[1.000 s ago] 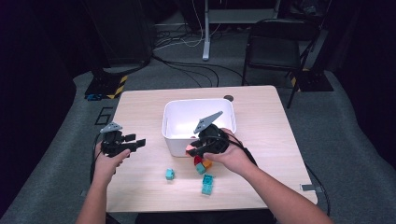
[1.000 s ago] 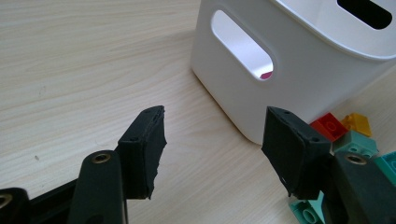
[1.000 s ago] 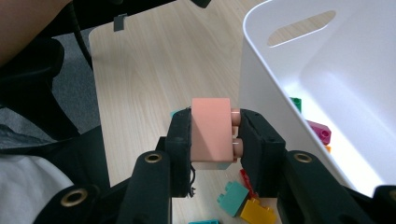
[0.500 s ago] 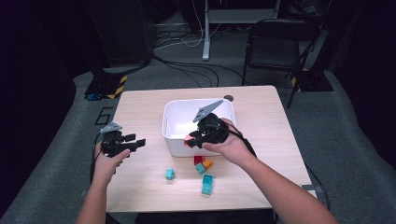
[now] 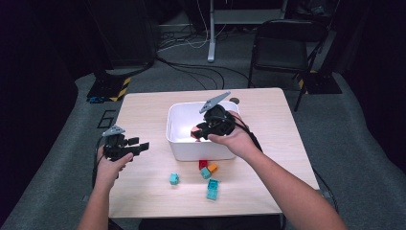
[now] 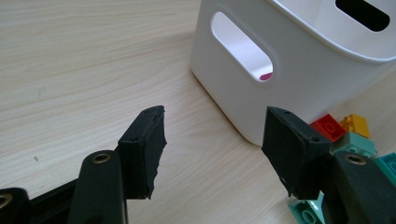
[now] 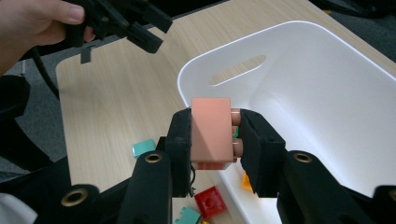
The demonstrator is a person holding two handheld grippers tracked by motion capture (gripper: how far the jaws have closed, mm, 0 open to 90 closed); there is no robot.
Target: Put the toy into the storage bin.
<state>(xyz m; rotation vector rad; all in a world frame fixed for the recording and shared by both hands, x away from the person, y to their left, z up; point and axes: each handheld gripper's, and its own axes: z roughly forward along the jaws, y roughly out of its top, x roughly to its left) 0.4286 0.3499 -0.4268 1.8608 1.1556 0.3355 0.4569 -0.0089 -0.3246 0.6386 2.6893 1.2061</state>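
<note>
Two black jaws of the left gripper rising from the bottom edge, spread wide with nothing between them. Beneath, pale wooden table. Ahead and to the right, a white bin with an oval handle slot. Beside its near corner, a red brick, a yellow brick and teal bricks, partly hidden behind the right-hand jaw.

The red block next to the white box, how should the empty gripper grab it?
Come straight down on the red block and pinch its two flat sides. It lies close against the white box, with the orange block and a teal block crowding it, so a sideways approach probably has no room. The open left gripper is free.
</note>
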